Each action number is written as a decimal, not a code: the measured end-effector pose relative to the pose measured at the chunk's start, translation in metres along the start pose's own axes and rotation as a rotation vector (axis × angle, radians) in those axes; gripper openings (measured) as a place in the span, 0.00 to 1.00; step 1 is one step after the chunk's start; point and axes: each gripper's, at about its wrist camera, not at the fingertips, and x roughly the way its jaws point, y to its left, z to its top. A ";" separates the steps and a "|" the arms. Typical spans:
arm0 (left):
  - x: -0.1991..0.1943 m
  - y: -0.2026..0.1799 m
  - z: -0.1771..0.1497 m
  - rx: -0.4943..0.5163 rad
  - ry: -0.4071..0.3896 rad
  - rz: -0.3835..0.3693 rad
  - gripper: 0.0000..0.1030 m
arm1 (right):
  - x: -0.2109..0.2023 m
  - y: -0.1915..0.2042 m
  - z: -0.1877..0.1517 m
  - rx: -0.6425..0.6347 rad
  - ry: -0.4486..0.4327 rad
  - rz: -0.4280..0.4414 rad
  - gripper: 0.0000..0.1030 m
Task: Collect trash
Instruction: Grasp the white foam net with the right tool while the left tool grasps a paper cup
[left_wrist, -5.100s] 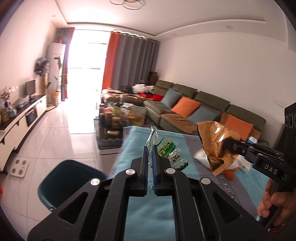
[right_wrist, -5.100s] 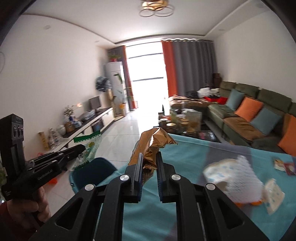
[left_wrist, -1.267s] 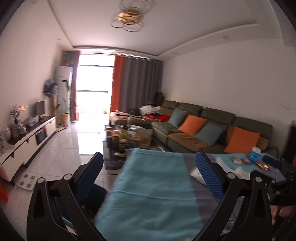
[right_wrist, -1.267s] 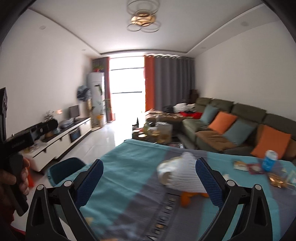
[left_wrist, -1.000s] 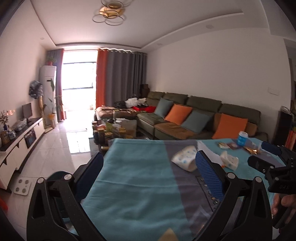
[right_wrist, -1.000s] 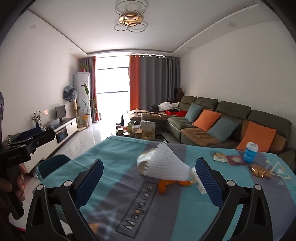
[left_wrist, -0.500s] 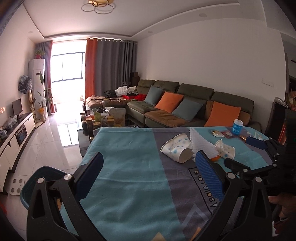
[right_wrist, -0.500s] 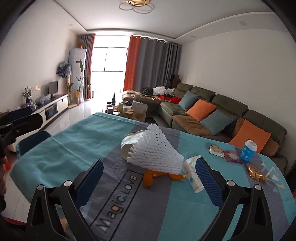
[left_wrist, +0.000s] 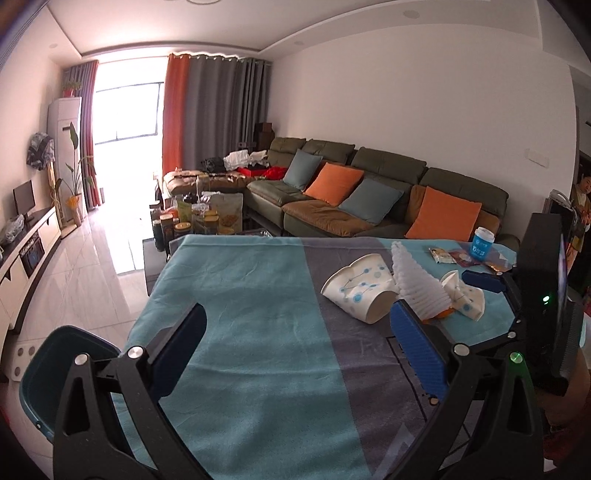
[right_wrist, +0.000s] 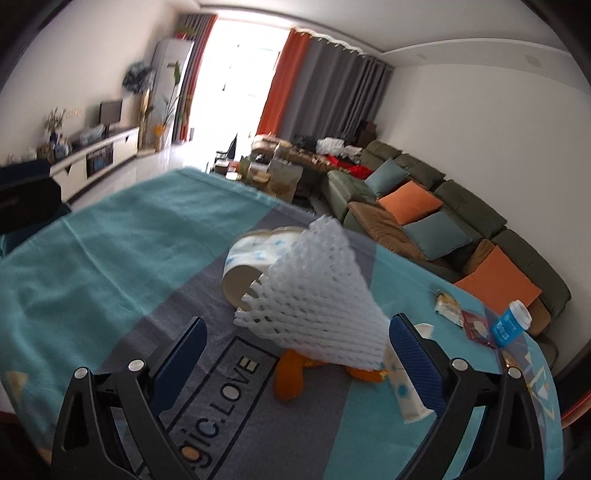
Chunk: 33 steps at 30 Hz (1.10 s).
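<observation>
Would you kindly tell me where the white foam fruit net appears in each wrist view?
Left wrist: white foam fruit net at centre right, between two paper cups.
Right wrist: the net at centre, straight ahead of the open right claw.
Shared landmark: the small blue bottle on the table's far side.

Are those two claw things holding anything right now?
No. The left gripper and right gripper are both open and empty; the foam net lies untouched on the table.

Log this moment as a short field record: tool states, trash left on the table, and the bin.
left tool: open, empty
right tool: open, empty, facing the foam net
foam net: white, on the tablecloth
paper cups: one on its side left of the net, another crumpled on its right
orange peel: under the net
blue bin: on the floor, off the table's left edge
</observation>
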 end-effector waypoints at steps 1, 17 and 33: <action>0.004 0.002 0.000 -0.003 0.007 0.000 0.95 | 0.004 0.001 0.001 -0.008 0.007 -0.003 0.91; 0.033 0.015 -0.002 -0.031 0.045 -0.017 0.95 | 0.030 0.007 0.005 -0.044 0.070 -0.017 0.31; 0.073 -0.034 0.011 0.035 0.063 -0.139 0.95 | -0.030 -0.048 0.013 0.179 -0.120 -0.064 0.08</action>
